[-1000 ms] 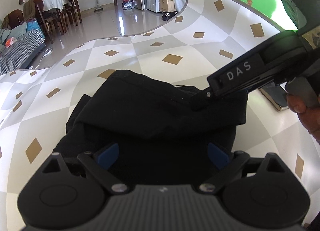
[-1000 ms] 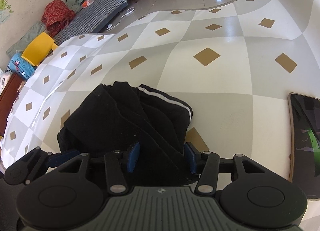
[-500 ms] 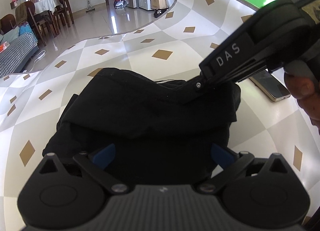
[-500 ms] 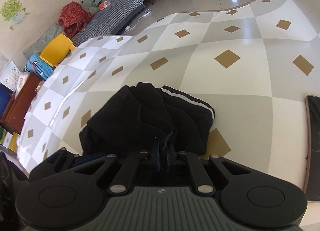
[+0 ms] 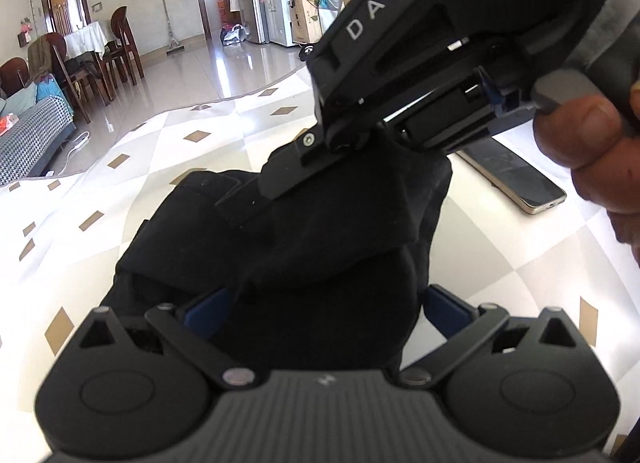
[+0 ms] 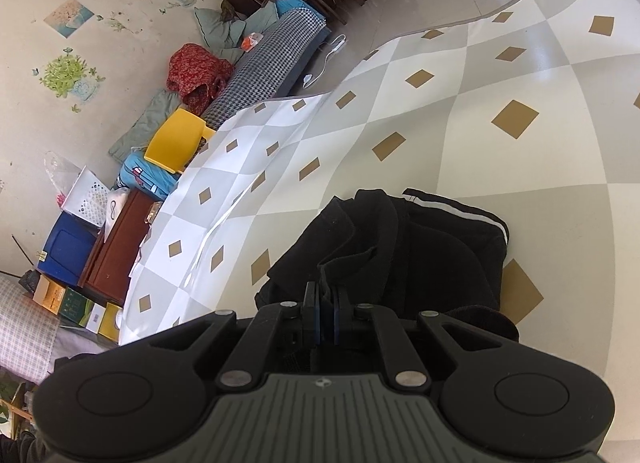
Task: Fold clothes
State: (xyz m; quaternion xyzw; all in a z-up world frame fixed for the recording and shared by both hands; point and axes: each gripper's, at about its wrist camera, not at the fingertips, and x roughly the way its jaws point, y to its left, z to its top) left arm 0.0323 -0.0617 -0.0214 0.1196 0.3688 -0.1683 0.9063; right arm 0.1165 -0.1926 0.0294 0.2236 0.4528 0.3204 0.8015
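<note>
Left wrist view: the left gripper (image 5: 320, 315) hangs over a folded black fabric garment (image 5: 320, 247) lying on a surface covered with a white and grey checked cloth with tan diamonds (image 5: 192, 135). Its jaws stand wide apart, one blue pad at either side of the garment's near end, and neither pad presses on the cloth. The jaws have just been opening wider, with the garment between them. Above the garment's far part the right gripper (image 5: 240, 211) reaches in from the upper right, the letters DAS on its black body, and a person's hand (image 5: 588, 151) holds its handle at the right edge. A flat dark smartphone with a pale metal rim (image 5: 516, 179) lies on the cloth just to the right of the garment. In the right wrist view the right gripper (image 6: 326, 317) has its jaws together, clamped on a raised fold of the garment (image 6: 400, 255), whose far edge shows a white stripe. The fabric bunches up around the blue pads. To the garment's left the checked cloth (image 6: 520, 63) hangs over the edge of the surface.
</note>
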